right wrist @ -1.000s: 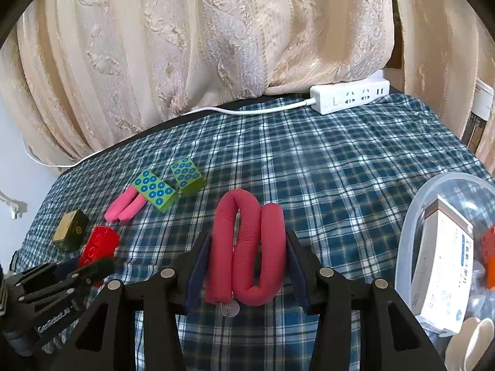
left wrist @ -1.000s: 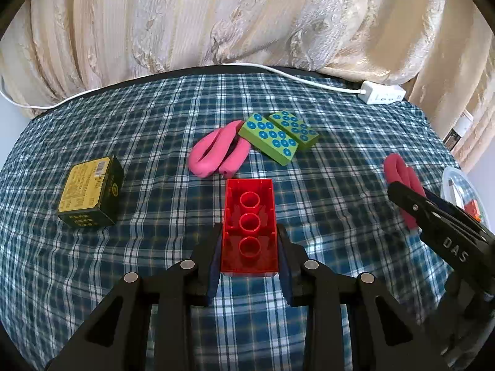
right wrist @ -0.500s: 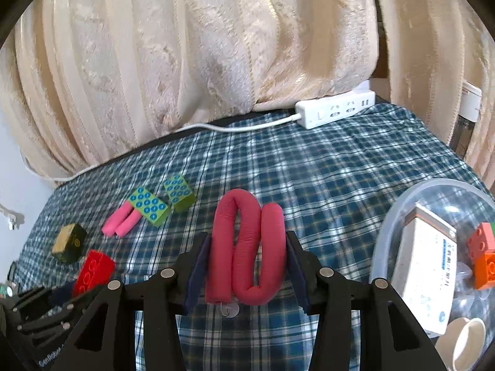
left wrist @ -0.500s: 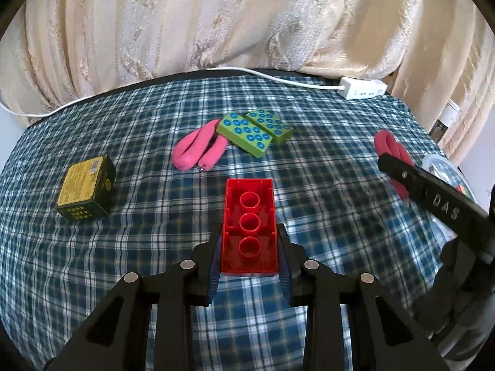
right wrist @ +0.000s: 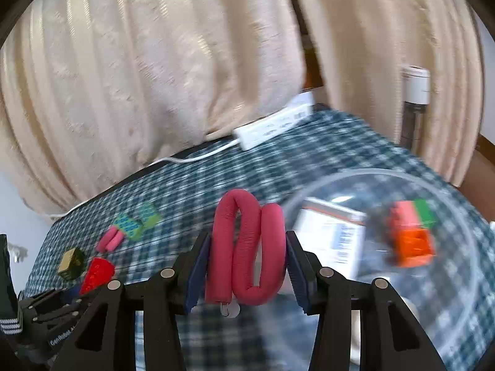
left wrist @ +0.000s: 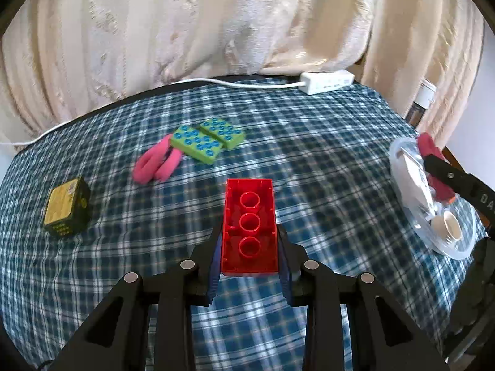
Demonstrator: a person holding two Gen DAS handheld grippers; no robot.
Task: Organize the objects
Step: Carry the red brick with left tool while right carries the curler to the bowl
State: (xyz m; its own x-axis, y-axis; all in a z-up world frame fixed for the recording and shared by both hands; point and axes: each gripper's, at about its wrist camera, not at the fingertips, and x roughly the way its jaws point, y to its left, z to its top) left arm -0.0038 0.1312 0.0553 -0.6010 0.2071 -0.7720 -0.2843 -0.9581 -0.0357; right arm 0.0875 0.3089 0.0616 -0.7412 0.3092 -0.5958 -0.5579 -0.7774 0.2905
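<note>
Right gripper (right wrist: 247, 266) clamps a red foam curler (right wrist: 247, 253) beside the clear plastic bowl (left wrist: 399, 154) at the surface's right edge; left gripper (left wrist: 249, 256) grips a red plastic brick (left wrist: 250, 225). 4 loose items remain.

Cream patterned curtain (left wrist: 216, 31) is hanging in heavy folds straight ahead of both grippers, filling the whole upper bkgd. Daylight is glowing thru the fabric. Blue-white plaid cloth (left wrist: 324, 160) is covering the surface under & ahead of the grippers, w/ its dark edge showing at the far side. White power strip (left wrist: 327, 78) is lying at the far edge, front-right of the left gripper, its cord (left wrist: 247, 84) trailing leftward along the curtain foot. Pale wall is showing far left in the right wrist view.
</note>
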